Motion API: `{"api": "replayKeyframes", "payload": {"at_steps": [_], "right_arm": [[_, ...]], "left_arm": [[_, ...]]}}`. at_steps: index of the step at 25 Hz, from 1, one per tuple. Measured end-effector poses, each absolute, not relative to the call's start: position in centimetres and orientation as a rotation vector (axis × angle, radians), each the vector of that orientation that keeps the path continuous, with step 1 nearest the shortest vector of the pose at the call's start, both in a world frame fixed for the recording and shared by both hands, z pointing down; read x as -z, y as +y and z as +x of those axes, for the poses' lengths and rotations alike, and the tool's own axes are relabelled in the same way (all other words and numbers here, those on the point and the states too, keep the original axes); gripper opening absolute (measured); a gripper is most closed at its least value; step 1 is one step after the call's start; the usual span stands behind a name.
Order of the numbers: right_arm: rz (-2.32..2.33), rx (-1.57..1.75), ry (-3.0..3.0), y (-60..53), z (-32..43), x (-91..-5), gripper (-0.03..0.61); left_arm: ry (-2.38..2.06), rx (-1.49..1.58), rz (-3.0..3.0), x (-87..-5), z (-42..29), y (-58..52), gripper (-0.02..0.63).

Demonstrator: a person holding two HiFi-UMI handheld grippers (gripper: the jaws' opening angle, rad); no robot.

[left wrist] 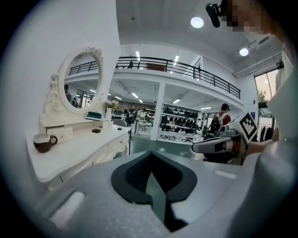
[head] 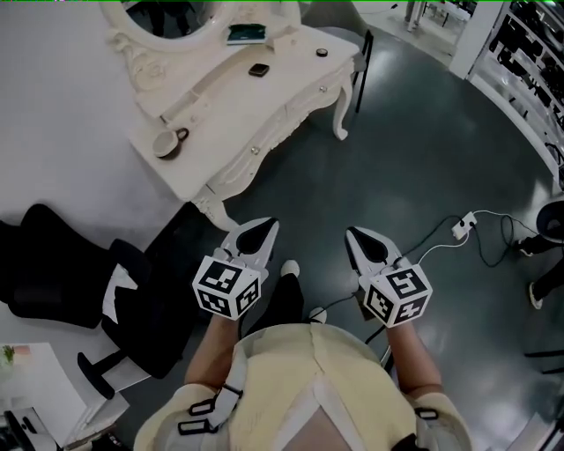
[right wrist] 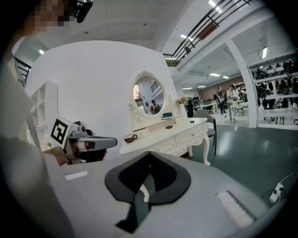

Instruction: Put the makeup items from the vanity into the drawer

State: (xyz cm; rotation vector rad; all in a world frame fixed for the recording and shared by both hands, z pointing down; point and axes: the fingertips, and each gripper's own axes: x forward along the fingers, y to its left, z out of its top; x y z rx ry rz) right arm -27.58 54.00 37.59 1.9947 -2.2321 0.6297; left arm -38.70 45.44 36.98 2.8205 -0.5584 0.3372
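Note:
The white vanity (head: 264, 106) stands ahead to the left, about a step from both grippers. On its top lie a small dark compact (head: 258, 70), a small round dark item (head: 322, 52) and a green box (head: 247, 33) by the oval mirror (head: 172, 13). A brown-rimmed cup (head: 167, 141) sits at its near end. The front drawers (head: 256, 150) are closed. My left gripper (head: 267, 226) and right gripper (head: 354, 233) hover side by side over the floor, both shut and holding nothing. The left gripper view shows the vanity (left wrist: 88, 148) and cup (left wrist: 44, 142) beyond the shut left gripper (left wrist: 151, 160).
A black office chair (head: 79, 282) stands left of me, close to the vanity's leg. A white power strip (head: 463, 227) with cables lies on the dark floor to the right. A chair (head: 361, 44) stands behind the vanity. Store shelving (head: 529, 53) fills the far right.

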Motion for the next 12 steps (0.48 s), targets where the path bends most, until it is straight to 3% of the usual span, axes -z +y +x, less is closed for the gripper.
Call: {"api": "replayKeyframes", "payload": {"at_steps": [9, 12], "right_arm": [[1.960, -0.638, -2.198, 45.6, -25.8, -38.2, 0.002], [1.945, -0.629, -2.197, 41.6, -25.2, -38.3, 0.002]], "left_arm": [[-0.635, -0.406, 2.853, -38.5, -36.7, 36.1, 0.003], [-0.630, -0.411, 2.847, -38.9, -36.1, 32.5, 0.034]]}}
